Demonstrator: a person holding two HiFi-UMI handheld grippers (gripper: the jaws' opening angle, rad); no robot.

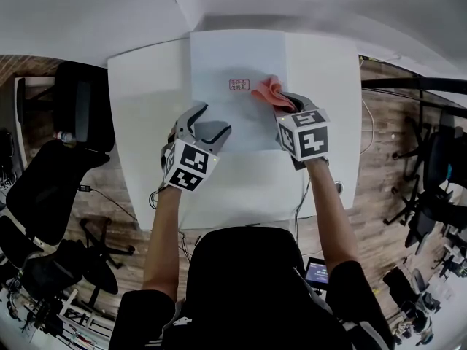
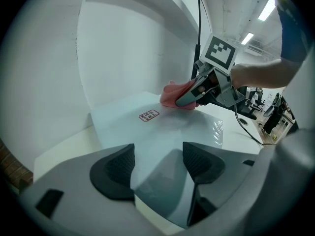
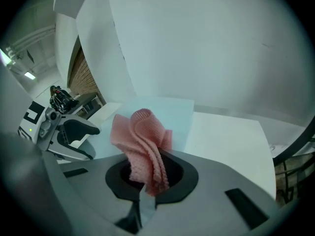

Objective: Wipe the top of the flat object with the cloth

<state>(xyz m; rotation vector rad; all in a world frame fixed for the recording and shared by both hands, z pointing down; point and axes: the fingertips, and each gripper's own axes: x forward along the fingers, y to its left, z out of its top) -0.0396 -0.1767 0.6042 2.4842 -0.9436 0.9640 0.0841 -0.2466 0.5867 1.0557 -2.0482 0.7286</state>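
Observation:
A flat pale sheet (image 1: 237,53) with a small red label (image 1: 239,84) lies on the white table (image 1: 142,115). My right gripper (image 1: 286,103) is shut on a pink cloth (image 1: 265,90), which touches the sheet just right of the label. In the right gripper view the cloth (image 3: 140,132) bunches up out of the closed jaws (image 3: 147,178). My left gripper (image 1: 206,124) stands open low over the sheet's near left part. In the left gripper view the sheet (image 2: 172,127) runs between the pads (image 2: 115,171), with the right gripper (image 2: 197,90) and cloth (image 2: 172,95) beyond.
A white wall rises right behind the table. Black office chairs (image 1: 73,111) stand to the left on the wooden floor. A cable (image 1: 370,126) runs along the table's right edge. More chairs (image 1: 430,195) are at the right.

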